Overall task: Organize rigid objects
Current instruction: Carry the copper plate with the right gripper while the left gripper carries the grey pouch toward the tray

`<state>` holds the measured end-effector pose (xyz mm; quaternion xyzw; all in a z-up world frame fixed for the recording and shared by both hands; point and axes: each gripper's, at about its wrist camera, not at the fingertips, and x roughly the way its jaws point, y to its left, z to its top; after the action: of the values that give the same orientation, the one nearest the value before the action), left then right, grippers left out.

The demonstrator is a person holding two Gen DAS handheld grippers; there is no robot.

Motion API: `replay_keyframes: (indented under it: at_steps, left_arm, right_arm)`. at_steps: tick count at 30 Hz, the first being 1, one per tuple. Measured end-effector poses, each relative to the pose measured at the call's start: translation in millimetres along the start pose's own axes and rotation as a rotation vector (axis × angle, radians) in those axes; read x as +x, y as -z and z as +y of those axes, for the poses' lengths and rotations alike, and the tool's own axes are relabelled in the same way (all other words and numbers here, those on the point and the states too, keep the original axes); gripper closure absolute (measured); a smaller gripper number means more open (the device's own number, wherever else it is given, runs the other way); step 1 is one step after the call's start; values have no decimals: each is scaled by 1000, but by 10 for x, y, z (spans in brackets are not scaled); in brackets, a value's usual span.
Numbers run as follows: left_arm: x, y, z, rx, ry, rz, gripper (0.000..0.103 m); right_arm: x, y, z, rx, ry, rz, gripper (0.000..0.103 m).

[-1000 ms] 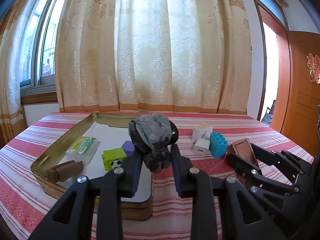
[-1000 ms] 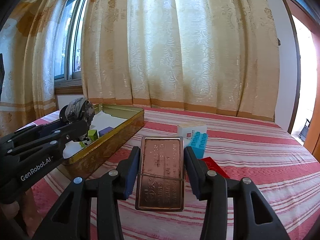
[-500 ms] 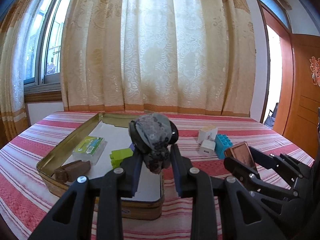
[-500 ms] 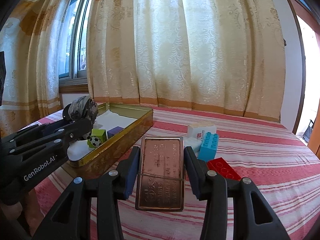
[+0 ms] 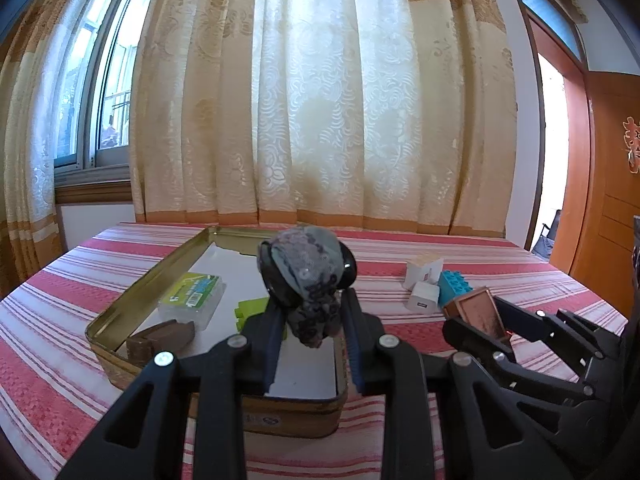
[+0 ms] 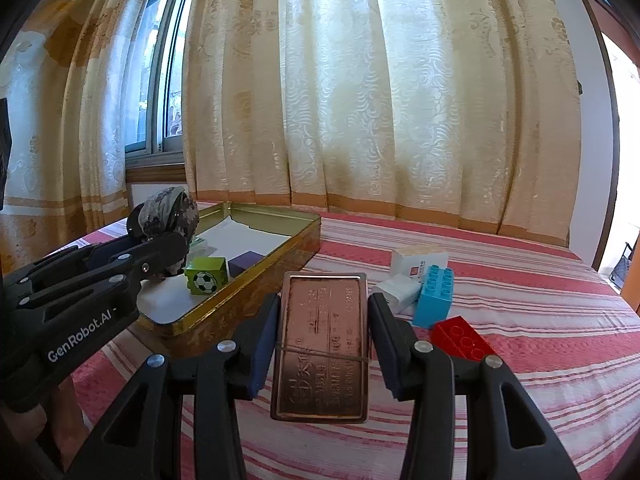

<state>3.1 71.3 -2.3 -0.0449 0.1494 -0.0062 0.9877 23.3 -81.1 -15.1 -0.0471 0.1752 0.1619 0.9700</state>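
Left gripper clamps grey sequinned lump over gold rectangular tin tray's near edge; right gripper grips flat copper-coloured metal tin beside tray's right wall, striped cloth open beyond.

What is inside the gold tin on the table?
Inside the gold tin you can see a green block with a football, a purple block, a clear box with a green label and a brown thing. The left gripper hides part of its white floor.
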Motion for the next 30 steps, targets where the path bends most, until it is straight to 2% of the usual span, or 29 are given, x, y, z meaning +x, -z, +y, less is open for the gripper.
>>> replay_keyframes:
  at_steps: [30]
  left_arm:
    - [-52,14,260,-31,-29,-4,76]
  right_arm:
    - [105,-27,225,-18,-64,30,55]
